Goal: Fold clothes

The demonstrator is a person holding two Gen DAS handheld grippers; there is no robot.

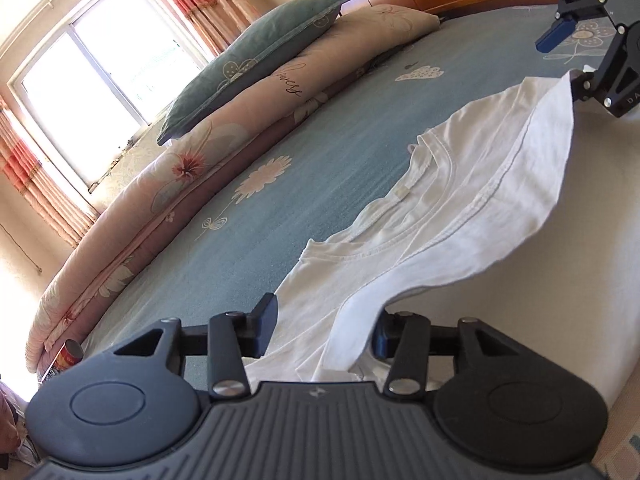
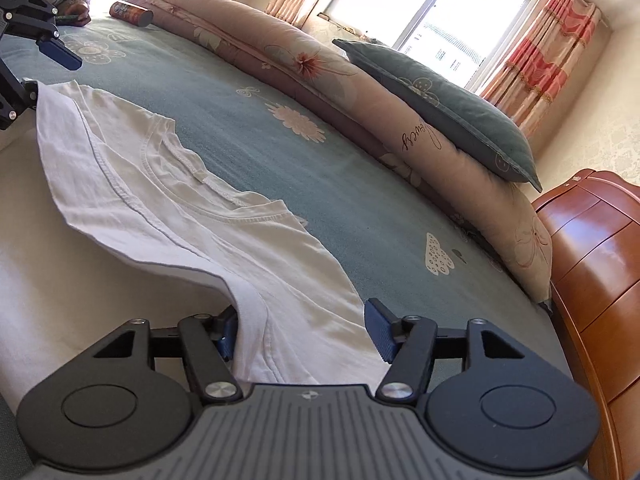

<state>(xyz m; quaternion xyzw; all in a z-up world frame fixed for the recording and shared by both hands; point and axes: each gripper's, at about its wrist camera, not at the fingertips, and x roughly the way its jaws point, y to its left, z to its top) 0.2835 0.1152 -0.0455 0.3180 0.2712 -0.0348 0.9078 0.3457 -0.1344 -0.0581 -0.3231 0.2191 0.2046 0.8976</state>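
Observation:
A white T-shirt [image 1: 460, 208] lies on the blue flowered bed sheet [image 1: 280, 184], its neckline facing up. Its near edge is lifted into a raised fold between the two grippers. My left gripper [image 1: 324, 328] has its jaws wide apart, with the shirt's edge draped between the fingers. It also shows in the right wrist view [image 2: 40, 68] at the shirt's far corner. My right gripper [image 2: 304, 330] is likewise wide open with the shirt [image 2: 168, 184] passing between its fingers. It also shows in the left wrist view [image 1: 568, 60] at the far corner.
A rolled pink flowered quilt [image 1: 224, 128] with a grey-green pillow [image 1: 256, 56] on it lies along the far side of the bed. A wooden headboard [image 2: 592, 264] stands at one end. A red can [image 2: 132, 12] lies near the quilt's end. A window [image 1: 104, 72] with curtains is behind.

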